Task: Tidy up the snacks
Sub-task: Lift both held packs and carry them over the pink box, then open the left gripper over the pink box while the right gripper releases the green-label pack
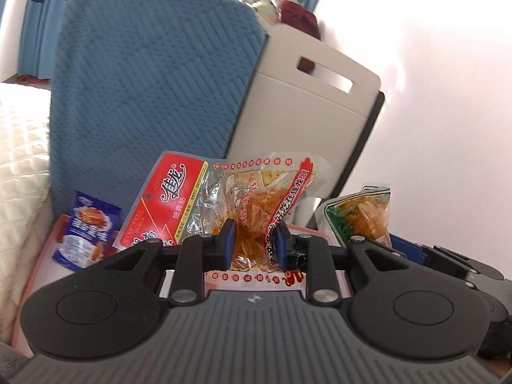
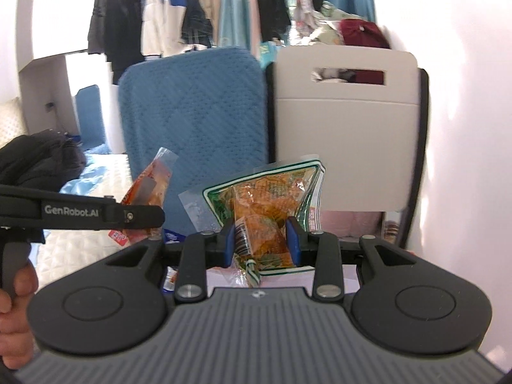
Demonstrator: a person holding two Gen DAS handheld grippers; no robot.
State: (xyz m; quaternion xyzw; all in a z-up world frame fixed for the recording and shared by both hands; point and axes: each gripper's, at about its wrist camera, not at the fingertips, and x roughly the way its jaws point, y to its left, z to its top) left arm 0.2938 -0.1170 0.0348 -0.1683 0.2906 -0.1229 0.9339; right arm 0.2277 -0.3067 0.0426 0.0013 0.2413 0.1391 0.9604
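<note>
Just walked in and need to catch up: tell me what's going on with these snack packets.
A person is sorting snacks with a handheld gripper in each hand. The left gripper is shut on a red packet of orange strips. The right gripper is shut on a green-edged packet. Both packets are held up in front of a blue cushion and a grey panel. A blue packet leans at the cushion's foot.

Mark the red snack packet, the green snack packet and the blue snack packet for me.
red snack packet (image 1: 179, 198): left wrist view, on its red label.
green snack packet (image 2: 275, 188): right wrist view, on its clear front.
blue snack packet (image 1: 86, 233): left wrist view, on its printed front.
</note>
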